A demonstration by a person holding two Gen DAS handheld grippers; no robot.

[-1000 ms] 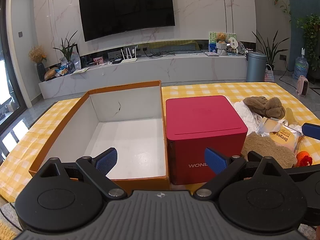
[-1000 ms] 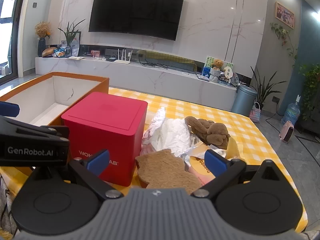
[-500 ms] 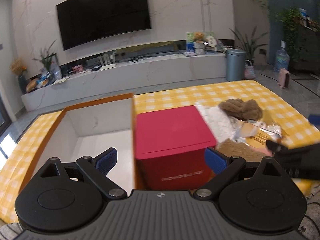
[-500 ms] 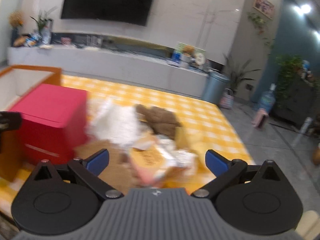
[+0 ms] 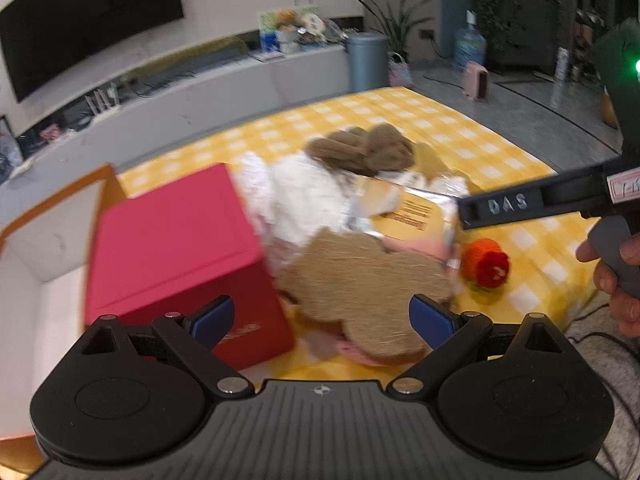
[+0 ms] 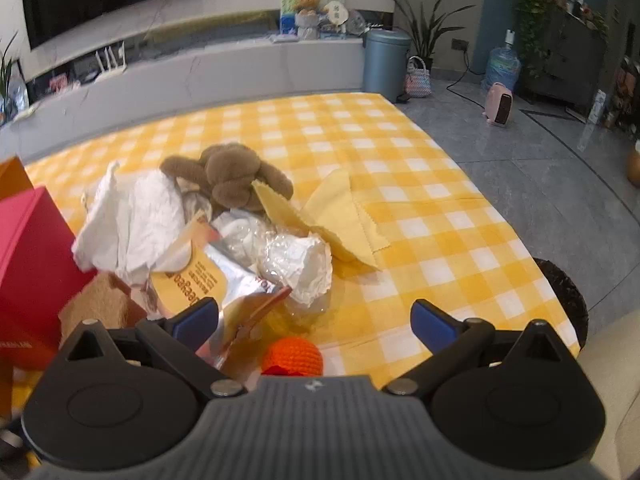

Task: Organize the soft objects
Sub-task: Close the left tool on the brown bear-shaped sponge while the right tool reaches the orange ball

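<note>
A pile of soft things lies on the yellow checked tablecloth (image 6: pixel 400 184): a brown plush toy (image 6: pixel 228 176), white crumpled wrapping (image 6: pixel 132 216), a foil snack bag (image 6: pixel 208 276), a yellow cloth (image 6: pixel 336 216), an orange knitted ball (image 6: pixel 294 356) and a flat brown fuzzy pad (image 5: pixel 360 280). My left gripper (image 5: pixel 320 316) is open, just in front of the brown pad. My right gripper (image 6: pixel 314 318) is open, just above the orange ball. The right gripper's body (image 5: pixel 560 196) also shows in the left wrist view, over the foil bag (image 5: pixel 412 212).
A red cube box (image 5: pixel 176 248) stands left of the pile, against an open orange box with a white inside (image 5: pixel 36 240). A TV console, a grey bin (image 6: pixel 386 60) and a pink heater (image 6: pixel 500 104) stand on the floor beyond the table.
Both grippers have swung right, away from the orange box and toward the soft pile. The right gripper has come down over the orange ball. Both stay open.
</note>
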